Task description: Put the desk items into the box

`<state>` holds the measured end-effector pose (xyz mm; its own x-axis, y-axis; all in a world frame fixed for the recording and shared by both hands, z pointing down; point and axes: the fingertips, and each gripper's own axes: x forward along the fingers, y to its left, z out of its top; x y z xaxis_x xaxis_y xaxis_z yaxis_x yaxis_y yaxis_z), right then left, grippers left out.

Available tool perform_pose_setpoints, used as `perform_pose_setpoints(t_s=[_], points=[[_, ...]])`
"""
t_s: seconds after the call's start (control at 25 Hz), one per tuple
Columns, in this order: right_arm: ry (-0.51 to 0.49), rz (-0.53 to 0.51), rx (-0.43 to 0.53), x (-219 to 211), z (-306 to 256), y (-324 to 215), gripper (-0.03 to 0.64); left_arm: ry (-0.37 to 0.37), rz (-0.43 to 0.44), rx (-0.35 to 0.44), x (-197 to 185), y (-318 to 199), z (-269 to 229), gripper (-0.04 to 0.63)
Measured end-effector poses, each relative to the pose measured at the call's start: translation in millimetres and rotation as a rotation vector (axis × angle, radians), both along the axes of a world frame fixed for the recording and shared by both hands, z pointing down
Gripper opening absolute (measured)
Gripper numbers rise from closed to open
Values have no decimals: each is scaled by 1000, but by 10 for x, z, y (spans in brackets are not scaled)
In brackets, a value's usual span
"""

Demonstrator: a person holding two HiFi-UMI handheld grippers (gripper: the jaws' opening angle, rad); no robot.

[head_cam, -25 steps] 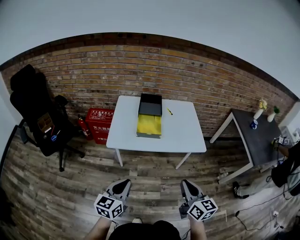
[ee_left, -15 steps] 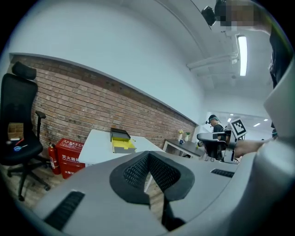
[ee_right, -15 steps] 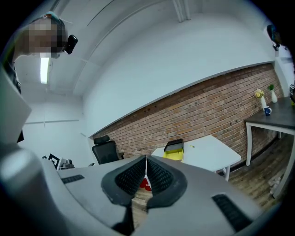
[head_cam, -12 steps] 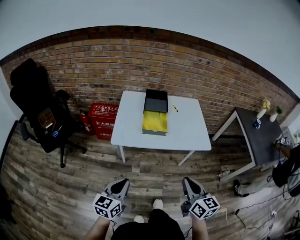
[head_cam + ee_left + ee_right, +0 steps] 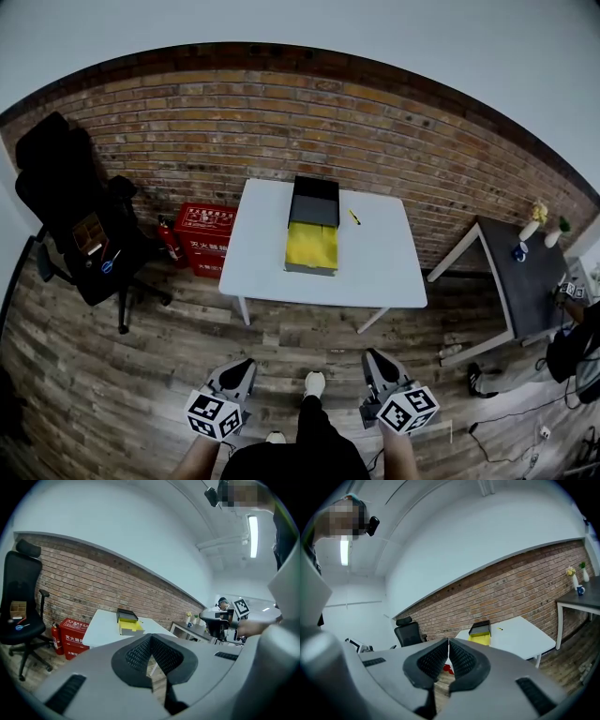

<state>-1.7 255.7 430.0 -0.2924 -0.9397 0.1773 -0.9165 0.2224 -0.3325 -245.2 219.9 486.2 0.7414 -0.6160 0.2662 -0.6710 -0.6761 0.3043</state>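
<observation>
Brick-walled room, white table point(image 5: 375, 267) bearing box point(image 5: 312, 239), left claw point(image 5: 151, 636) closed, right claw point(image 5: 448, 641) closed

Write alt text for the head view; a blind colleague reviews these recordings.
From above: a white table against a brick wall holds an open box with yellow inside and a small yellow pen to its right. The left gripper and right gripper, both shut and empty, sit low in frame over wood floor, away from the table.
</observation>
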Motion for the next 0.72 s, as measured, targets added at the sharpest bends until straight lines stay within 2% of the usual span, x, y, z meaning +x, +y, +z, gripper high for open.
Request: perform_pose_setpoints(t_s=[0.2,0.72], points=[[-11,-15,-20,212,114,-393,23,-19,-13,-9,194,-354,47,14],[-30,-123,-37,1115,222,-1966,23,-56,-67,-32,1195,-1631,35,14]])
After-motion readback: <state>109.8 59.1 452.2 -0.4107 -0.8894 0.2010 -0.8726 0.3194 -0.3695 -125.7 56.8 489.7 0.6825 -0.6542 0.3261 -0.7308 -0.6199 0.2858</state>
